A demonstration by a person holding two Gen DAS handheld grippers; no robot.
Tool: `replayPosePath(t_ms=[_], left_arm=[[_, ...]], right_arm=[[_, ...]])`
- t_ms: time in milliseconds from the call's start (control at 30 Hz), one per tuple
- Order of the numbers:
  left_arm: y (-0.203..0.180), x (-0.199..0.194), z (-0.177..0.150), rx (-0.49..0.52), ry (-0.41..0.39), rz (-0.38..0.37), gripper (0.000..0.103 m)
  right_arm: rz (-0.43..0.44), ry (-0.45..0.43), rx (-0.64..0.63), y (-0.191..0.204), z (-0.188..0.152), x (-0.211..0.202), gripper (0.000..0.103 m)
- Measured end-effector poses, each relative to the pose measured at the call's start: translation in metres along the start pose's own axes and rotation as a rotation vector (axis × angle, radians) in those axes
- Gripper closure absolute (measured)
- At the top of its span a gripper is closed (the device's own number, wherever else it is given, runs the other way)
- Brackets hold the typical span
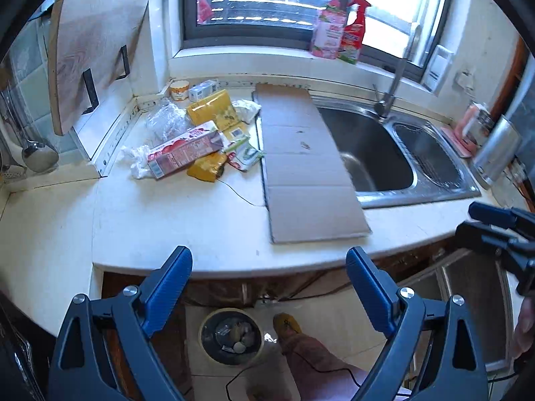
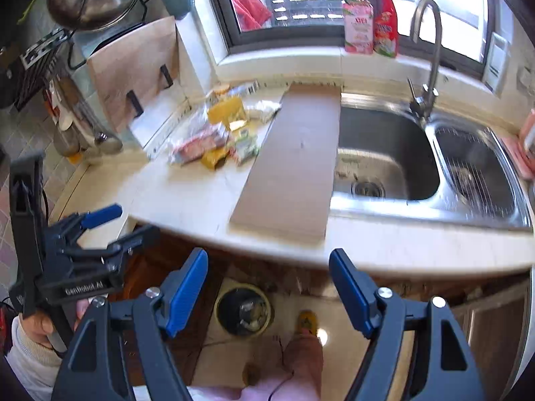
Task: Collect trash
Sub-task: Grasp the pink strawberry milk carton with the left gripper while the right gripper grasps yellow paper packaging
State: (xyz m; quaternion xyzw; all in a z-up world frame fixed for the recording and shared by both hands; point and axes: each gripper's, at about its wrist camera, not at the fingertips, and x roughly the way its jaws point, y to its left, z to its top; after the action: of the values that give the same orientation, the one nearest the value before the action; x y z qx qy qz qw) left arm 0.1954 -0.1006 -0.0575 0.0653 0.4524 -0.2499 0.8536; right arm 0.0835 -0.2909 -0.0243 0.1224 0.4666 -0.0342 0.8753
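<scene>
A heap of trash lies at the back left of the white counter (image 1: 167, 220): a pink juice carton (image 1: 187, 152), yellow bags (image 1: 214, 110), crumpled white tissue (image 1: 137, 162), a clear plastic bag (image 1: 165, 118) and a green-white wrapper (image 1: 245, 153). The same heap (image 2: 214, 143) looks blurred in the right wrist view. A round bin (image 1: 230, 336) (image 2: 244, 310) with scraps in it stands on the floor below the counter's edge. My left gripper (image 1: 269, 254) (image 2: 135, 221) hangs open and empty in front of the counter, above the bin. My right gripper (image 2: 267, 255) (image 1: 468, 219) is beside it, open and empty.
A long cardboard strip (image 1: 307, 163) covers the left end of the steel sink (image 1: 434, 193), whose faucet (image 1: 398, 77) rises behind. A cutting board (image 1: 97, 50) leans at the left wall. Spray bottles (image 1: 334, 26) stand on the sill. A person's foot in a yellow slipper (image 1: 287, 324) is beside the bin.
</scene>
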Motion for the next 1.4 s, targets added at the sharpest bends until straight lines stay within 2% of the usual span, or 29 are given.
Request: replayPosePath(t_ms=[133,233,367,400,467,633,733,833,967,1067,1333,1400], left_arm=[[0.022,0.046,0.029,-0.089,0.054,0.016,0.011],[0.049,0.081,0.055,-0.217,0.113,-0.012,0.011],[0.088,0.116,0.082,-0.434,0.139,-0.035,0.011],[0.097,0.123,0.086,-0.486,0.143,-0.042,0.011],[0.116,0.139,0.093,-0.599,0.148,-0.059,0.011],[0.153,0.174,0.097,-0.849,0.162,-0.144,0.011],[0.169,0.191,0.095,-0.937,0.165,-0.154,0.011],[0.183,0.21,0.09,-1.034,0.168,-0.155,0.011],[0.201,0.231,0.08,-1.188,0.144,-0.214,0.011],[0.208,0.245,0.077,-1.243,0.132,-0.234,0.011],[0.209,0.267,0.074,-1.319,0.101,-0.28,0.011],[0.209,0.269,0.074,-1.329,0.084,-0.287,0.013]], right_arm=[[0.049,0.021,-0.034,-0.014,0.048,0.043,0.028],[0.113,0.047,-0.078,-0.019,0.087,0.078,0.036],[0.175,0.087,-0.119,-0.024,0.132,0.122,0.038],[0.19,0.098,-0.135,-0.024,0.141,0.133,0.04],[0.226,0.136,-0.175,-0.023,0.164,0.16,0.052],[0.302,0.23,-0.21,-0.015,0.209,0.227,0.054],[0.344,0.302,-0.202,-0.004,0.23,0.272,0.054],[0.389,0.298,-0.229,0.006,0.243,0.298,0.054],[0.456,0.299,-0.236,0.02,0.256,0.322,0.054],[0.517,0.27,-0.235,0.029,0.267,0.333,0.054],[0.579,0.262,-0.264,0.051,0.274,0.356,0.055],[0.59,0.244,-0.295,0.055,0.27,0.354,0.069]])
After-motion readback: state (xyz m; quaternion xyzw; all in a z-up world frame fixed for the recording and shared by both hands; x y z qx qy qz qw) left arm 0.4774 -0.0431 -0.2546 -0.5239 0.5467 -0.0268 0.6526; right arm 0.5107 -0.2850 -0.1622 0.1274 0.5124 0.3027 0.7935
